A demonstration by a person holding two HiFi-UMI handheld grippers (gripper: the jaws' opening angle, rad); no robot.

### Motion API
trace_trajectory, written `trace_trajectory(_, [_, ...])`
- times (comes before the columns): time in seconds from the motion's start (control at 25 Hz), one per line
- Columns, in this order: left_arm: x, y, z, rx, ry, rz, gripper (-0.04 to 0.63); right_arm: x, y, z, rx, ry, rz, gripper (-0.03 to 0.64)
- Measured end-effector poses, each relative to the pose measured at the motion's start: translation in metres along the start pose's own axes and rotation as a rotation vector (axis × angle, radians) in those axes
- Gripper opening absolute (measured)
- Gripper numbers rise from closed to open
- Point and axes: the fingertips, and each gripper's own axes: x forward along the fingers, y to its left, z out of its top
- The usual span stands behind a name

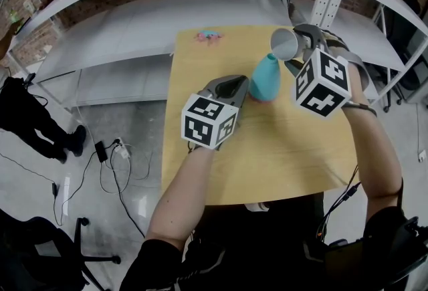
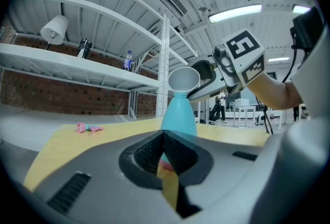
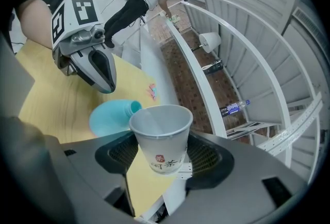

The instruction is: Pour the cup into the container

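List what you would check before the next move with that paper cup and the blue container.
1. Cup gripped: the right gripper has its jaws pressed on both sides of the paper cup. Ok.
2. Cup lined up: in the left gripper view its rim sits just above the neck of the teal container. Ok.
3. Container standing upright on the table. Ok.
4. Container steadied: the left gripper has its jaws together in front of the base, not around it. Not ok.
5. Whether the left gripper touches the container. Cannot tell.
6. Anything left in the cup: the inside looks plain white. Cannot tell.
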Motion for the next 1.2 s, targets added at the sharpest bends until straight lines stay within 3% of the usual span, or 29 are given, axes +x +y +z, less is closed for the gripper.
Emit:
trace_trajectory(0.24, [0.0, 0.0, -0.001, 0.001, 0.0, -0.003, 0.0, 0.0, 0.002, 0.001, 0.081, -0.04, 0.029, 0.302])
trace_trajectory(0.48, [-0.001, 0.001, 0.0, 0.0, 0.002, -0.003, 0.0, 0.0, 0.002, -0.006, 0.311, -0.121, 0.096, 0.302])
trace_trajectory(0.84, [-0.001, 0.003, -0.001, -0.003, 0.002, 0.009, 0.0, 0.002, -0.009, -0.042, 0.756, -0.279, 0.182, 0.302])
trace_trajectory(1.2, [-0.002, 0.003, 0.0, -0.005, 0.003, 0.014, 0.0, 0.011, 0.001, -0.091, 1.008, -0.327, 0.198, 0.303])
